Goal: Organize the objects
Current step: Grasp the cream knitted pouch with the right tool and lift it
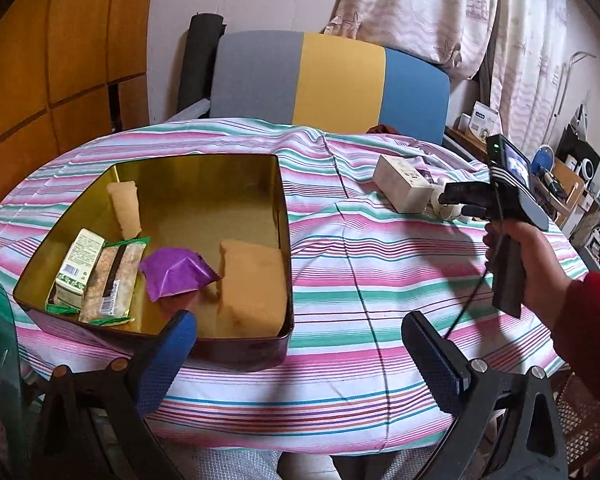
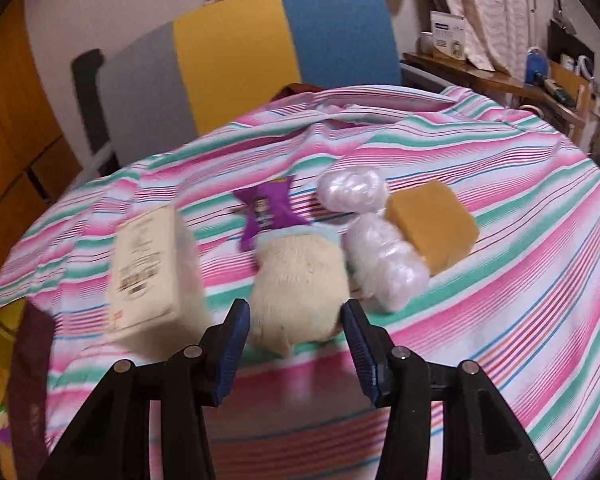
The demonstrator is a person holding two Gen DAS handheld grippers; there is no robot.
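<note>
Your right gripper (image 2: 296,320) stands released around a cream plush toy (image 2: 300,276) at lower centre; your left gripper (image 1: 300,344) gapes empty beside the gold tin (image 1: 278,200).

Ahead-left of the left hand-held gripper (image 1: 296,356), a tin (image 1: 278,208) sits on the desk (image 1: 380,280), holding wrapped snacks (image 1: 100,276) and a sponge (image 1: 252,280). Ahead of the right hand-held gripper (image 2: 296,328): plush toy (image 2: 300,280); carton (image 2: 148,268) left; bubble-wrap bundles (image 2: 380,260) right; a second sponge (image 2: 432,228) beyond.
</note>
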